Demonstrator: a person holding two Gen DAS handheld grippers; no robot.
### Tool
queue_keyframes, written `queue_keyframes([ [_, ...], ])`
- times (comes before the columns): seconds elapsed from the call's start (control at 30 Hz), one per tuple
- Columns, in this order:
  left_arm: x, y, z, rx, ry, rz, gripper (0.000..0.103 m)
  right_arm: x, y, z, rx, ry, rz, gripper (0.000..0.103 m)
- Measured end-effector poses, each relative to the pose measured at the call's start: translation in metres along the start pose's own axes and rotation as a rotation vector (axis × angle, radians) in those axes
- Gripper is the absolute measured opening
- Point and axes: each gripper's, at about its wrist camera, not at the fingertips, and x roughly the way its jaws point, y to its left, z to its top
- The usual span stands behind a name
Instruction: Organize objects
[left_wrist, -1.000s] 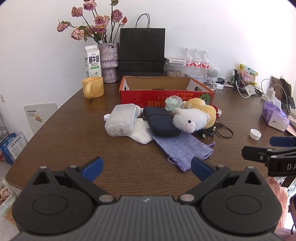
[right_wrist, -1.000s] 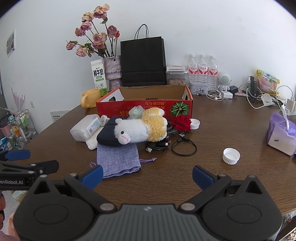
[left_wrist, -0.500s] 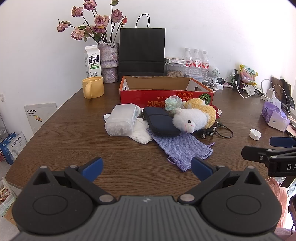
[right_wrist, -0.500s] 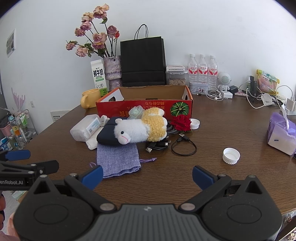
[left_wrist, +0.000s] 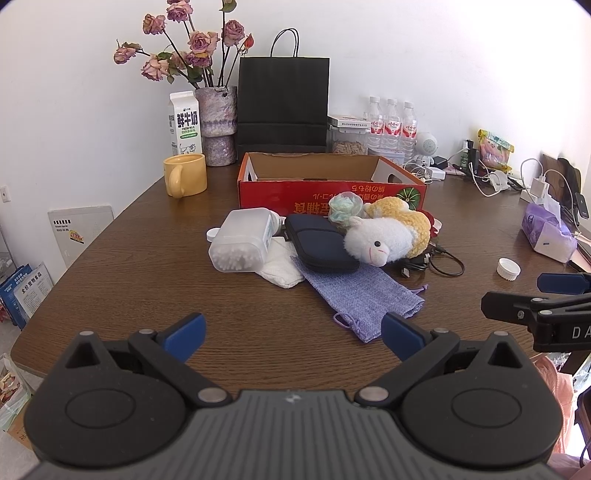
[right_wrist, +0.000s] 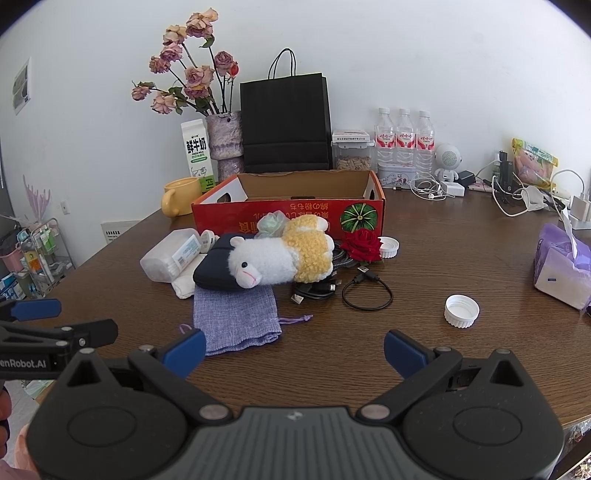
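White milk carton (left_wrist: 183, 123) reads "FRESH MILK" (beside yellow mug (left_wrist: 185, 180)).

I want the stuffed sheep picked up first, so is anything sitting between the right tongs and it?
Only bare table and the flat purple pouch lie between the open right tongs and the stuffed sheep. The pouch lies flat, so it likely won't block the reach.

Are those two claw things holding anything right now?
No. The left gripper and the right gripper both hover with jaws wide open over the table, short of the clutter.
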Motion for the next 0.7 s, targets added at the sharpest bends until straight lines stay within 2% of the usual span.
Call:
queue_keyframes([
  [0.7, 0.010, -0.003, -0.006, -0.001, 0.027, -0.027, 0.103, 0.008, -0.006, -0.012, -0.003, 0.017, -0.005, 0.103],
])
